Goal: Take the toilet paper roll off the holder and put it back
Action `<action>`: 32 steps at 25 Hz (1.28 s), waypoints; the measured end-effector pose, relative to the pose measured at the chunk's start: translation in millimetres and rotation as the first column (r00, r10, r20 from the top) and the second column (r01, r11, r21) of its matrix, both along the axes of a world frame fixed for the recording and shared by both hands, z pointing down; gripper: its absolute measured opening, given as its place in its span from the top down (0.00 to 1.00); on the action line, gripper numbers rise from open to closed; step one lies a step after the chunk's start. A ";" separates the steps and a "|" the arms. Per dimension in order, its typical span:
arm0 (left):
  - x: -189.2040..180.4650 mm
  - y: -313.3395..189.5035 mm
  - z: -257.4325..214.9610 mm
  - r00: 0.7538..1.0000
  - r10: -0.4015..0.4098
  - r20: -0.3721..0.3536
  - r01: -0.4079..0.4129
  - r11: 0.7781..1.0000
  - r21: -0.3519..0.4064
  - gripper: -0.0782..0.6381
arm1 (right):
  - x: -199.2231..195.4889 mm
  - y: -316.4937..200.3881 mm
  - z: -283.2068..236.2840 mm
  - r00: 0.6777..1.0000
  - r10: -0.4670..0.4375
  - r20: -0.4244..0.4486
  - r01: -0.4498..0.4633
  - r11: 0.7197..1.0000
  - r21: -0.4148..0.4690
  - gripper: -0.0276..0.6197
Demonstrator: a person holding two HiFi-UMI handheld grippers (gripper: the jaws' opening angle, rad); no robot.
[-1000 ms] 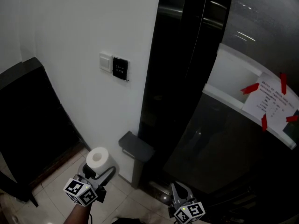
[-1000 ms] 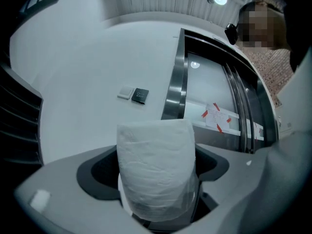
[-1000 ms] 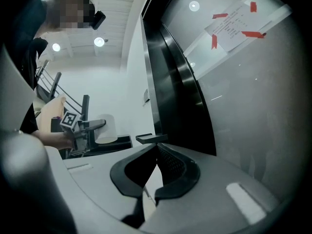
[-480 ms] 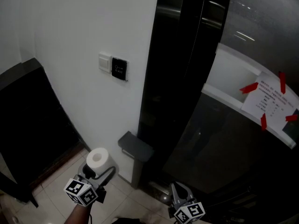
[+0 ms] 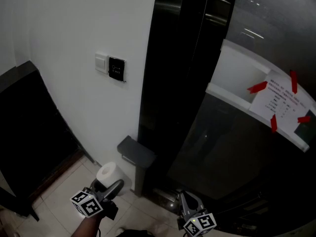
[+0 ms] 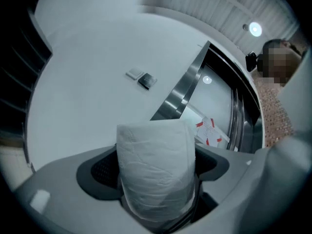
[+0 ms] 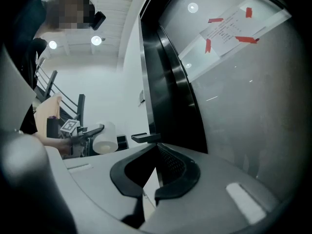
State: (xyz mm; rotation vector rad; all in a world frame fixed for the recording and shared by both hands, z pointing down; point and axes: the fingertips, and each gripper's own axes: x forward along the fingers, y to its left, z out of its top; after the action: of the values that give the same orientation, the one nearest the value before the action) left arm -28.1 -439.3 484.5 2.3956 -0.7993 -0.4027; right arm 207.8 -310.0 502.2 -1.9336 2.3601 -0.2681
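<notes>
A white toilet paper roll (image 5: 107, 173) is held low by the wall, with my left gripper (image 5: 108, 182) shut on it. In the left gripper view the roll (image 6: 156, 172) fills the space between the jaws, end up. The dark grey holder (image 5: 136, 152) juts from the wall just right of the roll; the two are apart. My right gripper (image 5: 190, 207) hangs low at the centre right, jaws together and holding nothing. The right gripper view shows its pads (image 7: 170, 172) meeting, with the roll (image 7: 105, 138) and the holder (image 7: 145, 137) further off to the left.
A white switch (image 5: 101, 61) and a black card reader (image 5: 117, 69) are on the white wall. A glossy black column (image 5: 173, 83) stands right of the holder. A notice (image 5: 279, 102) is taped with red strips at the right. A dark panel (image 5: 29, 132) stands left above the tiled floor (image 5: 59, 196).
The left gripper has carried the roll lower and closer to the holder. The head view has shifted a little. The right gripper has kept its place.
</notes>
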 end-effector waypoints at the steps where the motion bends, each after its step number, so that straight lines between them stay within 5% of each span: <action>1: 6.4 2.7 5.1 1.000 0.018 -0.015 -0.018 1.000 -0.022 0.26 | 3.0 2.8 0.3 1.000 0.009 0.000 -0.009 1.000 -0.001 0.94; 17: 115.9 36.0 40.9 0.955 0.288 -0.077 -0.296 0.948 -0.115 0.26 | 59.6 60.1 -2.1 0.981 0.196 0.008 -0.196 0.981 0.005 0.94; 24: 147.7 43.0 40.7 0.908 0.400 -0.129 -0.415 0.899 -0.136 0.26 | 71.2 75.6 -1.0 0.970 0.241 0.021 -0.241 0.971 0.005 0.94; 27: 160.5 47.7 53.4 0.888 0.404 -0.219 -0.447 0.869 -0.210 0.26 | 77.2 82.1 0.2 0.963 0.267 0.026 -0.267 0.964 -0.001 0.94; 32: 167.4 44.0 80.5 0.896 0.326 -0.303 -0.418 0.850 -0.321 0.26 | 88.1 89.9 -4.2 0.952 0.306 0.031 -0.306 0.952 0.007 0.94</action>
State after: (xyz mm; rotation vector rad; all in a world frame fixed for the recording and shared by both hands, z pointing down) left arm 139.2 -395.3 565.1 2.0220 -0.2538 -0.3302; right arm 295.8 -220.1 498.0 -2.2326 1.9978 -0.2567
